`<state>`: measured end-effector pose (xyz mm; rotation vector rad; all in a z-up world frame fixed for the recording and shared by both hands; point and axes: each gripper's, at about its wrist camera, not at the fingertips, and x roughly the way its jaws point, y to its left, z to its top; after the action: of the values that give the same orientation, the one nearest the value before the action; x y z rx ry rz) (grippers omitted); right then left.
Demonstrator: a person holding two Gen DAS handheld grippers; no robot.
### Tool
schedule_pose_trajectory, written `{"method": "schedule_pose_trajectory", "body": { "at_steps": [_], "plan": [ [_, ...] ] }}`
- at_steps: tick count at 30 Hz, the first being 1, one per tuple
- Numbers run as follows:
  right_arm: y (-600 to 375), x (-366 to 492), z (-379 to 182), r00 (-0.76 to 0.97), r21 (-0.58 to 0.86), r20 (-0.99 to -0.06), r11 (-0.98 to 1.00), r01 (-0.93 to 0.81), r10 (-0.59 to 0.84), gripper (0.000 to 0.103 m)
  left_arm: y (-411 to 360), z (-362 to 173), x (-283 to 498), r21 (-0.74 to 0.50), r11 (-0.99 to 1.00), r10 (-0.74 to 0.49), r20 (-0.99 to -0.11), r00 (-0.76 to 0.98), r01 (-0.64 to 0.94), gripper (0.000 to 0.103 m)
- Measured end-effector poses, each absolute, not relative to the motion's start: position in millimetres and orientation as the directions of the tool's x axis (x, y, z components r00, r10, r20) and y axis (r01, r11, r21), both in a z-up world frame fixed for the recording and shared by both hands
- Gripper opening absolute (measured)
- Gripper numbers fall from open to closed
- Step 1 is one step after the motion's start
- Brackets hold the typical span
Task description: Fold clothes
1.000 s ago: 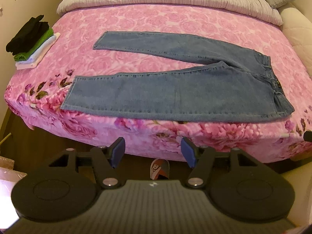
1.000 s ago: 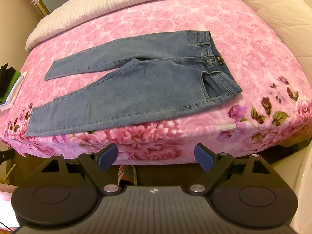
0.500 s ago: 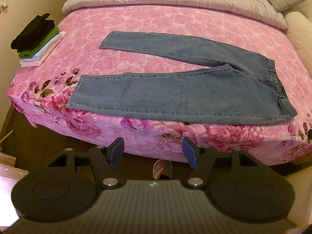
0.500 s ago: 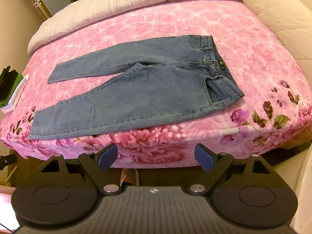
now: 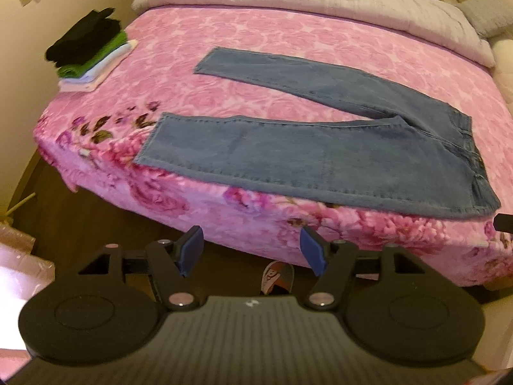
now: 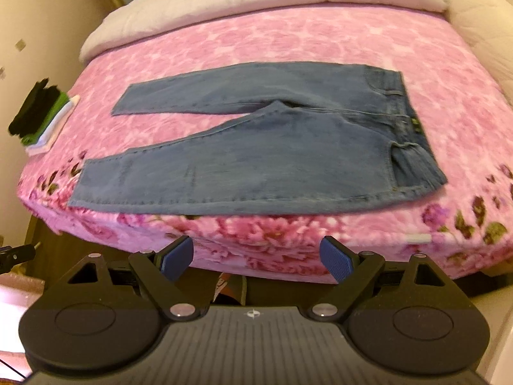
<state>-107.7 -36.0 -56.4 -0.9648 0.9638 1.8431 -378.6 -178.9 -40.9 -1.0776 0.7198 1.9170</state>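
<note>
**op:** Left gripper [image 5: 250, 252]: jaws apart, nothing between the blue pads. Right gripper [image 6: 256, 256]: same, spread wider, also empty. Both sit off the near edge of the bed [image 5: 263, 224], pitched down at it, clear of any fabric.

**eng:** Where's the garment from there?

**op:** Jeans [image 5: 320, 160] lie flat on the pink floral blanket [image 6: 288, 32], ahead of and above both grippers in the views. Long axis runs left-right, along the bed's near edge. Hems point left, waistband [image 6: 413, 122] right. Legs splayed in a V: near leg lies along the near edge, far leg angles off toward the pillows.

**eng:** Who's closer to what?

**op:** In the left view the near hem [image 5: 150, 147] is up-left and nearest; waistband is far right. In the right view the waist corner is up-right, closer to that side. So my read: left takes a hem end, right takes the waist end. Likely first fold is bringing one leg onto the other, so the fold line follows that long axis.

**eng:** Anything in the way?

**op:** Stack of folded clothes [image 5: 86, 51] at the far-left corner, well apart from the jeans. Not an issue.
</note>
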Motion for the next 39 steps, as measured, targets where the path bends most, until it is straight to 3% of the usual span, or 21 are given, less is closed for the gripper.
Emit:
{"method": "schedule_pose_trajectory", "body": {
  "at_steps": [11, 18, 30, 39],
  "plan": [
    [-21.9, -117.8, -59.3, -0.375, 0.249, -0.879, -0.387, -0.888, 0.294, 0.088, -165.2, -42.7, -382.7, 0.085, -0.519, 0.362, -0.880, -0.309, -0.850, 0.063],
    [2.5, -91.8, -69.6, -0.344, 0.252, -0.889, -0.304, -0.919, 0.301, 0.088, -117.3, -51.8, -376.2, 0.032, -0.416, 0.412, -0.884, -0.220, -0.909, 0.063],
    [115.7, -24.6, -101.6, -0.200, 0.178, -0.912, -0.095, -0.979, 0.358, 0.088, 68.1, -99.5, -373.2, -0.067, -0.102, 0.449, -0.894, 0.015, -0.993, 0.062],
    [259.5, -52.0, -141.9, -0.227, 0.197, -0.925, -0.128, -0.972, 0.304, 0.082, 237.4, -155.3, -385.8, -0.158, 0.078, 0.390, -0.904, 0.176, -0.984, 0.056]
  ]
}}
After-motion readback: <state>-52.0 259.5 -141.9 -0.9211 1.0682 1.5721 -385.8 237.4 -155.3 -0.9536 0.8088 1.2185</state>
